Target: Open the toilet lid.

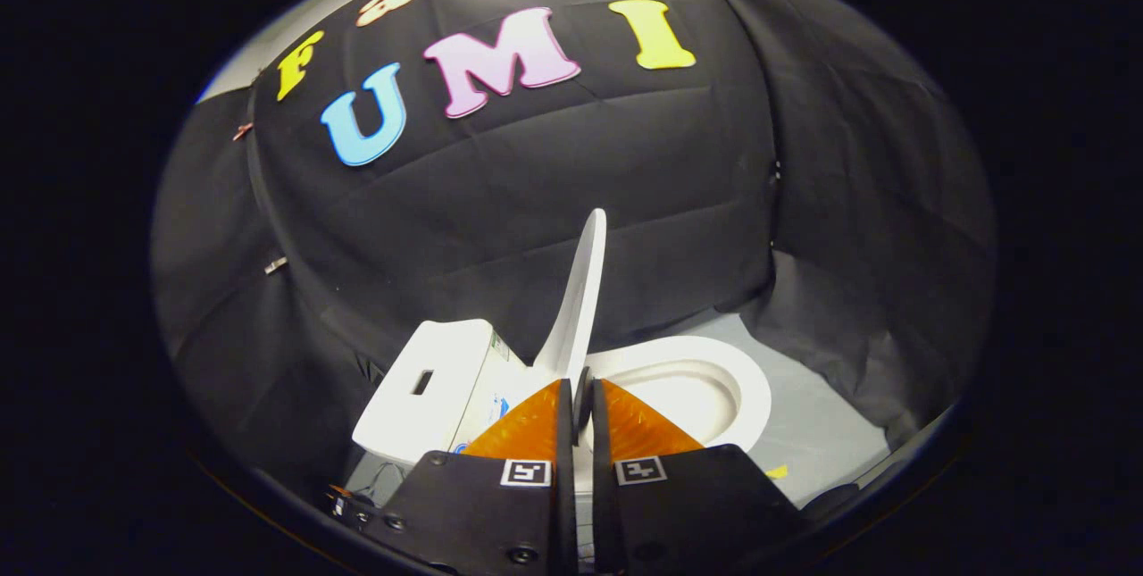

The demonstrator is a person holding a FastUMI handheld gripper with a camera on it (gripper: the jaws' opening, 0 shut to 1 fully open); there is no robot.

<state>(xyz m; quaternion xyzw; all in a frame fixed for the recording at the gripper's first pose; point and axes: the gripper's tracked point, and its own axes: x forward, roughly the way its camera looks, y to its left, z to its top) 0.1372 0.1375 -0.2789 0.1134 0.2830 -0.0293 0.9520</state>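
The fingers [582,397] pinch the raised lid [579,290] by its lower edge; the tank [429,379] stands beside it, the seat [714,379] beyond, on a grey floor [821,424].

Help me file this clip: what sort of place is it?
Likely a mock bathroom in a recording booth: a white toilet with its lid raised, black cloth walls. The gripper looks nearly shut at the lid's base.
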